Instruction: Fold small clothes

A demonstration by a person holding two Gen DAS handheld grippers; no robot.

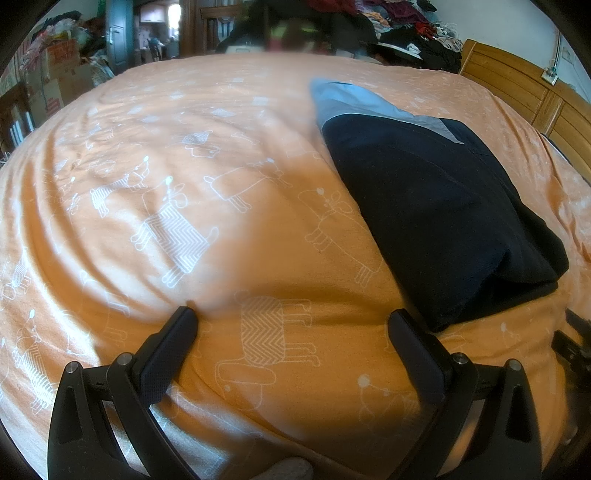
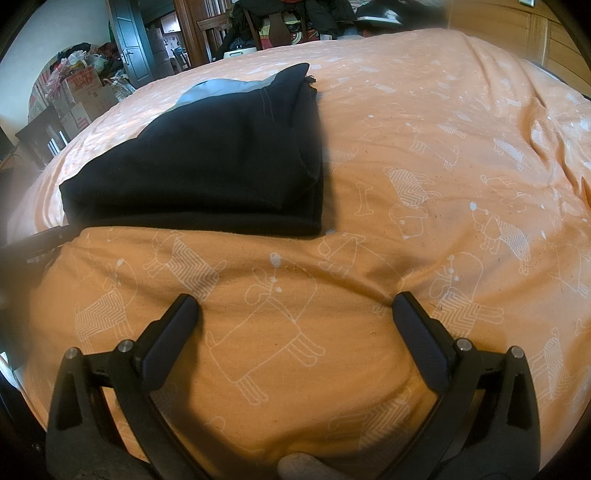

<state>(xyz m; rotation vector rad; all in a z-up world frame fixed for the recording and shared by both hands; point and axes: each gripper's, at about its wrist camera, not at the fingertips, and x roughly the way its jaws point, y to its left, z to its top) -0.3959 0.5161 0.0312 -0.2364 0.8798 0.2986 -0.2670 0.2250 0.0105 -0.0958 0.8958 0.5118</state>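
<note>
Orange bedspread [image 1: 229, 122] printed with white outline dogs, filling most of both views and rumpled into soft ridges. Wooden headboard [image 1: 517, 85] at the bedspread's far right edge in the left wrist view. Heaped clothes [image 1: 406, 22] beyond the bedspread's far side, blurred. Cardboard boxes [image 2: 85, 92] and a dark green door [image 2: 129, 40] past the bedspread's far left corner.

Folded garment [image 2: 207, 162] lying flat on the bedspread — dark navy, several layers thick at its near edge, with a pale blue-grey panel showing at its far end. Seen right of centre from the left wrist [image 1: 443, 206], left of centre from the right wrist; near edge well short of the bedspread's front fold. Not touched by either tool.

Left gripper [image 1: 291, 314] above the bedspread's near portion, just left of the garment's near corner; fingers [image 1: 170, 350] spread wide, nothing between them but printed cloth below. Right gripper [image 2: 295, 302] likewise over the bedspread's near fold, below and right of the garment's near edge — fingers [image 2: 421, 339] spread wide, holding nothing. Contact of the fingertips with the bedspread not discernible in either view.
</note>
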